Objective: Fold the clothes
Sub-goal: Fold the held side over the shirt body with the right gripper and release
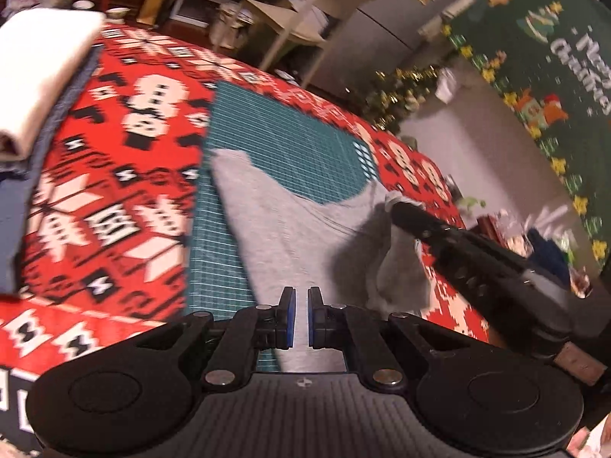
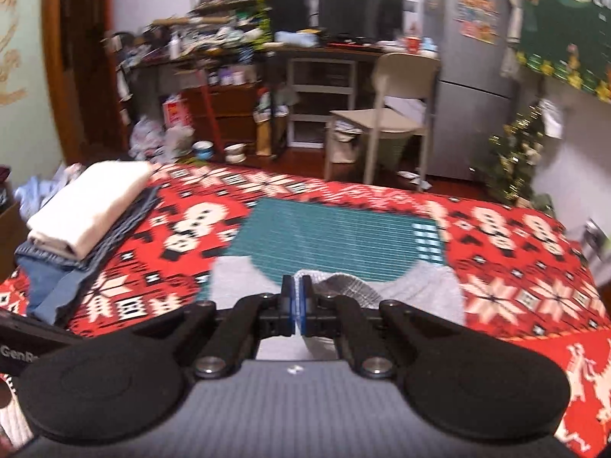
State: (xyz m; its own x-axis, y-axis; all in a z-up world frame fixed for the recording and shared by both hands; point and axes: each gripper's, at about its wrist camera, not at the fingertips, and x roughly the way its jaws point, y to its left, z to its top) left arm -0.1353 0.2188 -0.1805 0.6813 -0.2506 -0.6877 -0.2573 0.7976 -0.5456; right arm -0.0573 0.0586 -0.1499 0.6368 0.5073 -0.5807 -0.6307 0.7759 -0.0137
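Observation:
A grey garment (image 1: 267, 221) (image 2: 420, 290) lies on a teal grid mat (image 1: 286, 133) (image 2: 324, 229) on the red patterned table cover. My right gripper (image 2: 296, 299) is shut on a fold of the garment, and the cloth bunches up at its fingertips. In the left wrist view, the right gripper (image 1: 397, 206) lifts the garment's right edge off the table. My left gripper (image 1: 301, 316) hovers over the near part of the garment. Its pads stand a narrow gap apart with nothing between them.
A folded white cloth (image 1: 42, 68) (image 2: 91, 198) sits on folded denim at the table's far left. The red cover (image 1: 114, 191) (image 2: 515, 267) spreads around the mat. Beyond the table are a chair (image 2: 389, 114), a cluttered desk and a small Christmas tree (image 2: 511, 160).

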